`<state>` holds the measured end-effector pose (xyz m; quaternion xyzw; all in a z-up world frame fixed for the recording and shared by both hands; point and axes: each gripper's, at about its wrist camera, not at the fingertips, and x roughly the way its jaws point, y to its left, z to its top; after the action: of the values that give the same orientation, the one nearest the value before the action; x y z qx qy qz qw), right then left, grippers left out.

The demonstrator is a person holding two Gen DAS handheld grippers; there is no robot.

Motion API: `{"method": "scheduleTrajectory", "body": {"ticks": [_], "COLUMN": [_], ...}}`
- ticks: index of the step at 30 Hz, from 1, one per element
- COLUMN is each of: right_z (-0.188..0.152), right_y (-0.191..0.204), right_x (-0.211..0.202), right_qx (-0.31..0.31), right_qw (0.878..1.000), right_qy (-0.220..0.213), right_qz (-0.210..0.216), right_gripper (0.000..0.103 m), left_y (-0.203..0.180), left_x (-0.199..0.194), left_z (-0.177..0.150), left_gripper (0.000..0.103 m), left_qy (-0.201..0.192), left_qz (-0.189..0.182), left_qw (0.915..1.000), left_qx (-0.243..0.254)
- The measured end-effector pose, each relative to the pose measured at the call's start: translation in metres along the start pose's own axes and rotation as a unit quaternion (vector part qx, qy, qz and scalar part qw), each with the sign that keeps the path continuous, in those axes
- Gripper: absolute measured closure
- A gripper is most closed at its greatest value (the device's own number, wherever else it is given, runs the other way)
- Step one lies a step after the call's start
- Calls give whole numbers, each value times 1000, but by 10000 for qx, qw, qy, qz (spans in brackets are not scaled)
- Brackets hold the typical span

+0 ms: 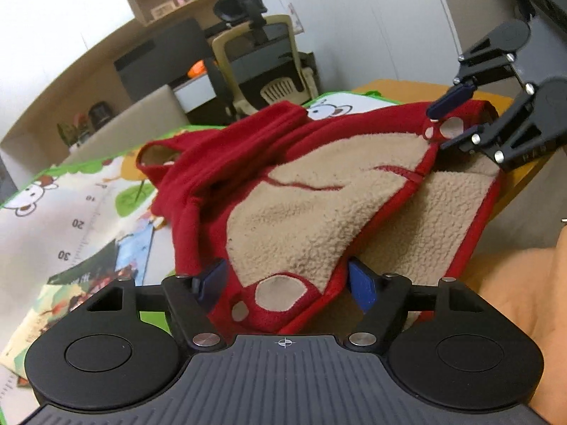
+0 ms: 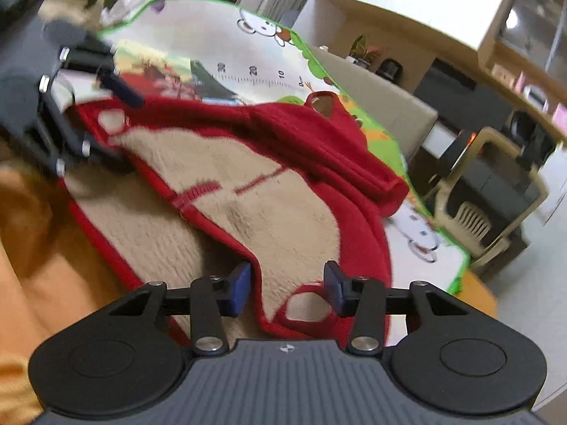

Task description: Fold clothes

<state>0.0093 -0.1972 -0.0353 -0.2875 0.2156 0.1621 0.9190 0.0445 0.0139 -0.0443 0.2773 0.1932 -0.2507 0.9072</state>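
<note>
Red fleece jacket [image 1: 290, 191] with beige lining lies rumpled on cartoon play mat [image 1: 53, 219]. Left hand-held gripper [image 1: 287, 281] spread around near hem corner; right hand-held gripper [image 2: 287, 287] spread around opposite hem corner, blue pads [image 2: 239, 288] not clamped.

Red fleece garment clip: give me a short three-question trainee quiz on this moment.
1. True or false: the red fleece garment lies with its beige lining facing up.
2. Multiple choice: what lies under the garment? A) a bare wooden floor B) a cartoon play mat C) a metal tray
3. Fill in: the left gripper and the right gripper each have their blue fingers on either side of a garment ____.

Key: 1 true; 2 B; 3 corner. Both sets of fingers stand apart around the fabric, so neither grip looks closed.
</note>
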Motion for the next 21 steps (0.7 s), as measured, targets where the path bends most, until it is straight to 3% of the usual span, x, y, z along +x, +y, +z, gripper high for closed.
{"method": "scheduleTrajectory", "body": {"ticks": [3,7,8,9,11,12,14,17,19,21], "right_z": [-4,9,12,15,21,24,31,33,29,11], "right_y": [0,-11,-13,-16,-21,-24,-29,-35,-36,-29], "right_x": [-1,-4,-5,-5,-6,-7,-8,-49,-75,-82], "right_qx": [-16,199,253,307,414,467,574,665,702,728], "right_qw": [9999,9992,9987,9980,9961,9949,9921,9893,9891,9929], "right_qy": [52,-330,-426,-521,-712,-807,-997,-1242,-1278,-931], "right_qz": [142,-89,-147,-204,-319,-377,-492,-374,-206,138], "right_gripper": [59,61,71,77,99,99,99,99,100,103], "left_y": [2,-2,-2,1,8,16,35,50,47,37], "left_x": [-4,3,8,12,16,13,-5,-51,-70,-74], "left_z": [0,5,8,13,25,34,54,69,65,48], "left_gripper": [35,42,50,64,78,84,85,92,94,93], "left_qy": [-14,-1,-21,-66,-208,-347,-634,-959,-872,-451], "left_qz": [-35,16,49,85,193,184,-29,-542,-889,-1285], "left_qw": [10000,9999,9998,9998,9995,9992,9970,9913,9895,9880], "left_qx": [1,140,173,183,123,-3,-438,-722,-736,-725]}}
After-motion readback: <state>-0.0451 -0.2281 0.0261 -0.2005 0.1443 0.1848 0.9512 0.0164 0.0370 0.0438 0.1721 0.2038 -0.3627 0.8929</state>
